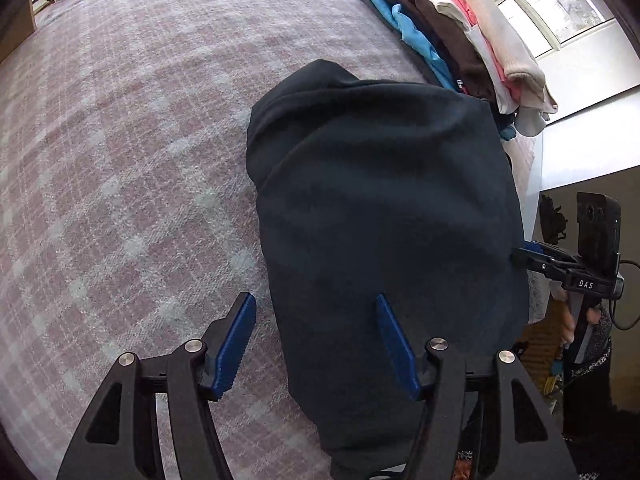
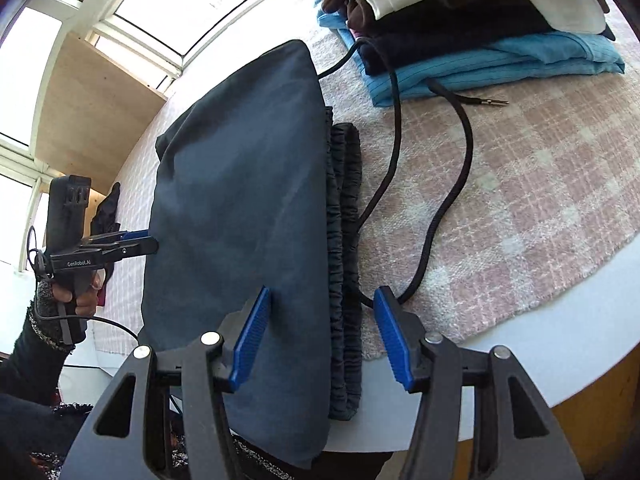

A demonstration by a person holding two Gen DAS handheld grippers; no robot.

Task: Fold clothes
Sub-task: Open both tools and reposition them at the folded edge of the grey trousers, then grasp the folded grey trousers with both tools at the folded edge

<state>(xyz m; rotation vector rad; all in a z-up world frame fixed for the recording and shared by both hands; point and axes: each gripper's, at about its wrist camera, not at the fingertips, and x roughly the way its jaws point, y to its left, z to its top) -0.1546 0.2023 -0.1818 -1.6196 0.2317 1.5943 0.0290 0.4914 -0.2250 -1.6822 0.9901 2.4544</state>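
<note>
**Spotter:** Left wrist view first. Your left gripper [image 1: 316,342] has its blue pads spread wide, nothing between them. One pad hangs over the pink checked blanket [image 1: 120,168], the other over the dark navy garment [image 1: 384,208]. The garment lies folded on the blanket, near the table's edge on your side.

**Recorder:** And the right gripper?

**Spotter:** Your right gripper [image 1: 528,254] shows at the garment's far side edge in that view, tips at the cloth. From there you cannot tell whether it pinches anything. In the right wrist view the right gripper [image 2: 322,330] is released too, pads apart: one pad over the smooth folded panel, the other beside the gathered elastic waistband [image 2: 344,248].

**Recorder:** Anything else near the garment?

**Spotter:** A black drawstring cord [image 2: 448,184] loops from the waistband across the blanket, its metal tip lying close to the stack of folded clothes [image 2: 480,40]. That stack sits beyond the garment: blue at the bottom, then dark pieces, white, pink and cream on top. Your left hand [image 2: 80,296], in a dark sleeve, grips the left gripper's handle at the garment's other edge.
</note>
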